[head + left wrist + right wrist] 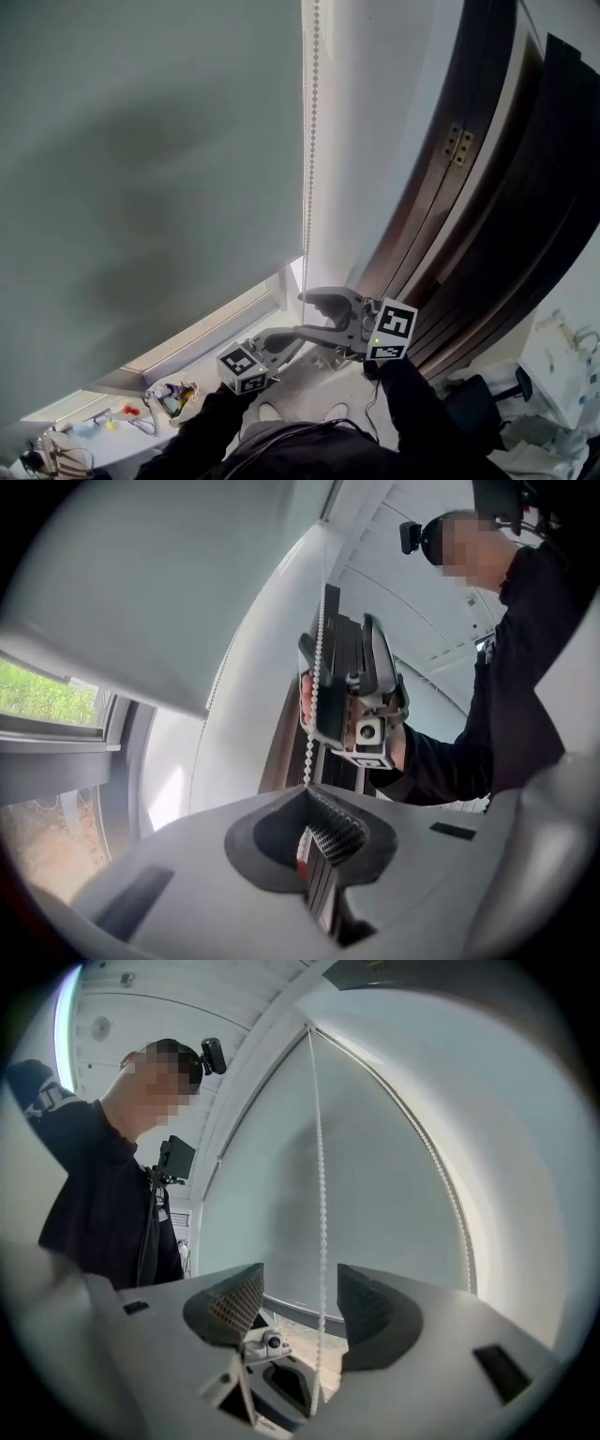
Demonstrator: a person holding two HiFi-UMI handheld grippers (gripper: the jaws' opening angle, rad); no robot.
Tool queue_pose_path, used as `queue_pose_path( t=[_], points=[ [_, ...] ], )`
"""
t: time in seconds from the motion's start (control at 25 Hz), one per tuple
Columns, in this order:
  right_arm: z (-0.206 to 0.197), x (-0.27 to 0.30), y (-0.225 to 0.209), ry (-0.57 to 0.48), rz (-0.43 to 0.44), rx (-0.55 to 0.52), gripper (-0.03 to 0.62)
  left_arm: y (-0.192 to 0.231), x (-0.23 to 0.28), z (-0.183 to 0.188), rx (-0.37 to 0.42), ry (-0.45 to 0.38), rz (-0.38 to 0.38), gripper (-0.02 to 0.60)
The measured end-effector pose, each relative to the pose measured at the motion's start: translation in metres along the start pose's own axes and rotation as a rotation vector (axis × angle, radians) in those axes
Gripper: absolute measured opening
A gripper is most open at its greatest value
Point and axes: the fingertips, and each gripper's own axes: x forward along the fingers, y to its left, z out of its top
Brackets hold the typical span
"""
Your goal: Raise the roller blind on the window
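Low on the bead chain (322, 1194), the left gripper (314, 832) jaws pinch it — higher, the right gripper (300, 1302) jaws straddle it, spread.

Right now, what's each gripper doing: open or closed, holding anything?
Left gripper: closed on the blind's bead chain.
Right gripper: open, the chain hanging between its jaws, ungripped.

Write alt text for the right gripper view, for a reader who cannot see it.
The right tool has its jaws standing apart, with a white bead chain hanging between them, in front of a pale, mostly lowered roller blind. At the left stands a person in a dark top, wearing a head camera.
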Motion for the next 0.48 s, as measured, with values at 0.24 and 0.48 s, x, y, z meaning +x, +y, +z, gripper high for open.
queue_pose_path(
  t=[0.24, 0.48],
  points=[
    [0.031, 0.007, 0.001, -0.023, 0.024, -0.015, 0.185, 0.003, -0.003, -0.021, -0.006, 0.027, 0.024, 0.008],
    [0.038, 0.008, -0.006, 0.014, 0.001, -0.041, 0.069, 0.000, -0.006, -0.030, -0.006, 0.022, 0.024, 0.006]
  ],
)
